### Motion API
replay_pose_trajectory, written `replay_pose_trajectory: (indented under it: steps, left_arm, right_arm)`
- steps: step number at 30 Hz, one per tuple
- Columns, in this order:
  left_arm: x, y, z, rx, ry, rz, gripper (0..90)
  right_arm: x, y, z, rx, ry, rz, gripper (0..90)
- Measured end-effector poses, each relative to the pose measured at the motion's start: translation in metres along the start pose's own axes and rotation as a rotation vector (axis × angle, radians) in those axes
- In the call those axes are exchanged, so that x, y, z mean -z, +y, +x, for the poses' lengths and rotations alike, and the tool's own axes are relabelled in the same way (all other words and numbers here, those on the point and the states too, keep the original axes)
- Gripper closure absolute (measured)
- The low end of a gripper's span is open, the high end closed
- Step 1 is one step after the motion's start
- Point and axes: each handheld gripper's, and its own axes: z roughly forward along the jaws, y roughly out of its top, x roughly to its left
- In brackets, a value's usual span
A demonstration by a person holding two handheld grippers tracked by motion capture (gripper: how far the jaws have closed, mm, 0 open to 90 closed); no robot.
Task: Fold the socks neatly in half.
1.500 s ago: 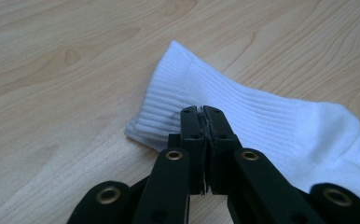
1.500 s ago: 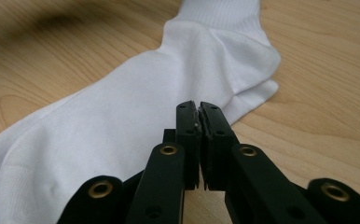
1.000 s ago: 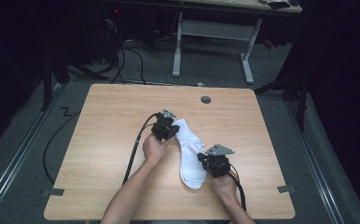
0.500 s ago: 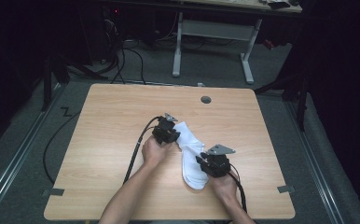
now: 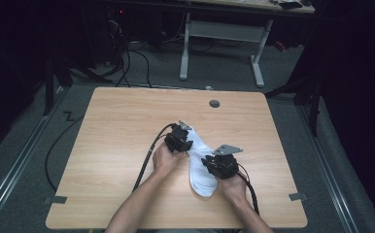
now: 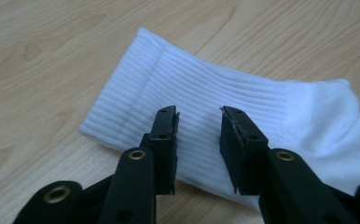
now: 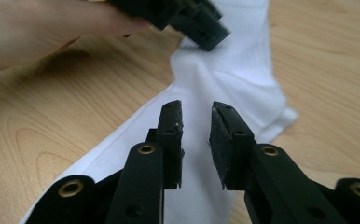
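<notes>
A white sock (image 5: pixel 198 171) lies flat on the wooden table (image 5: pixel 127 126), cuff at the far end and toe toward the person. My left gripper (image 5: pixel 187 143) hovers over the ribbed cuff (image 6: pixel 136 93). Its jaws have just been opening, and the left gripper (image 6: pixel 199 116) stands open with nothing pinched. My right gripper (image 5: pixel 209 168) is at the foot end. Its jaws opened and then narrowed a little. In its own view the right gripper (image 7: pixel 197 112) is open just above the sock (image 7: pixel 234 70), pads apart from the cloth. The left gripper (image 7: pixel 192 18) shows farther off.
A round cable hole (image 5: pixel 214 103) sits near the table's far edge. Black cables (image 5: pixel 146 160) trail from the grippers toward the near edge. The legs of another desk (image 5: pixel 185 48) stand on the floor behind. Bare wood lies to the left and right of the hands.
The left hand has slid a little toward the near right along the sock's cuff end. The sock now lies flatter. The right hand has stayed where it was.
</notes>
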Motion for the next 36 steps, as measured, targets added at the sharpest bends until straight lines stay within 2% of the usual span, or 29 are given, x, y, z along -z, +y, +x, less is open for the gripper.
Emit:
replay_pose_trajectory:
  steps: [1,2,3,5,9,11,12,13,16,17,19,20,22,23,24,25,26,27,29,32,35,36]
  left_arm:
    - [-0.001,0.0,-0.001,-0.043,0.058,0.004,68.7]
    - [-0.001,0.0,-0.001,-0.043,0.058,0.004,69.1]
    - [-0.001,0.0,0.001,-0.04,0.073,0.004,69.3]
    - [0.001,-0.002,0.013,-0.001,0.087,0.008,69.3]
    - [0.001,-0.003,0.018,-0.006,0.111,0.009,71.1]
    - [0.001,-0.003,0.019,-0.006,0.116,0.006,72.7]
    - [0.001,-0.003,0.019,-0.006,0.116,0.006,72.9]
    - [0.001,-0.003,0.02,-0.003,0.126,0.006,72.9]
    - [0.001,-0.003,0.021,0.006,0.131,0.014,72.8]
    - [0.001,-0.002,0.021,0.013,0.129,0.018,72.8]
    - [0.001,-0.002,0.023,0.022,0.121,0.015,72.7]
    - [0.001,-0.003,0.027,0.041,0.1,0.012,72.6]
    - [0.001,-0.004,0.03,0.065,0.081,0.004,72.3]
    - [0.002,-0.005,0.031,0.067,0.075,0.004,72.2]
    - [0.002,-0.005,0.031,0.067,0.075,0.004,72.2]
    - [0.002,-0.005,0.031,0.065,0.074,0.003,72.2]
    - [0.001,-0.005,0.032,0.063,0.073,0.001,72.2]
    - [0.001,-0.005,0.032,0.064,0.072,-0.004,72.1]
    - [0.001,-0.005,0.033,0.065,0.07,-0.003,72.1]
    - [0.001,-0.005,0.034,0.066,0.072,-0.007,72.1]
    - [0.0,-0.004,0.034,0.068,0.075,-0.004,72.2]
    - [0.0,-0.004,0.034,0.068,0.075,-0.004,72.2]
  right_arm:
    - [-0.008,-0.001,0.002,0.005,0.021,0.018,71.5]
    - [-0.008,-0.001,0.002,0.005,0.021,0.018,71.5]
    - [-0.016,-0.002,0.006,0.015,0.032,0.037,68.2]
    - [-0.017,-0.003,0.009,0.026,0.044,0.049,65.1]
    - [-0.013,-0.006,0.012,0.048,0.052,0.026,62.7]
    - [-0.014,-0.008,0.015,0.055,0.078,0.027,69.3]
    - [-0.014,-0.008,0.015,0.055,0.078,0.027,69.3]
    - [-0.014,-0.008,0.02,0.077,0.091,0.039,72.1]
    - [-0.012,-0.008,0.026,0.095,0.102,0.044,72.7]
    - [-0.006,-0.007,0.029,0.094,0.121,0.02,72.6]
    - [-0.004,-0.006,0.03,0.094,0.129,0.014,72.1]
    - [-0.003,-0.004,0.033,0.107,0.14,0.012,70.3]
    - [-0.007,-0.005,0.036,0.112,0.144,0.035,69.0]
    - [-0.011,-0.006,0.036,0.12,0.147,0.057,68.8]
    - [-0.011,-0.006,0.036,0.12,0.147,0.057,68.8]
    - [-0.018,-0.01,0.036,0.127,0.151,0.075,73.9]
    - [-0.018,-0.01,0.036,0.127,0.151,0.075,73.9]
    - [-0.017,-0.01,0.037,0.134,0.156,0.078,86.2]
    - [-0.014,-0.008,0.04,0.168,0.145,0.077,88.0]
    - [-0.008,-0.006,0.044,0.177,0.149,0.059,88.2]
    - [0.012,-0.001,0.049,0.176,0.167,0.004,88.3]
    - [0.012,-0.001,0.049,0.176,0.167,0.004,88.3]
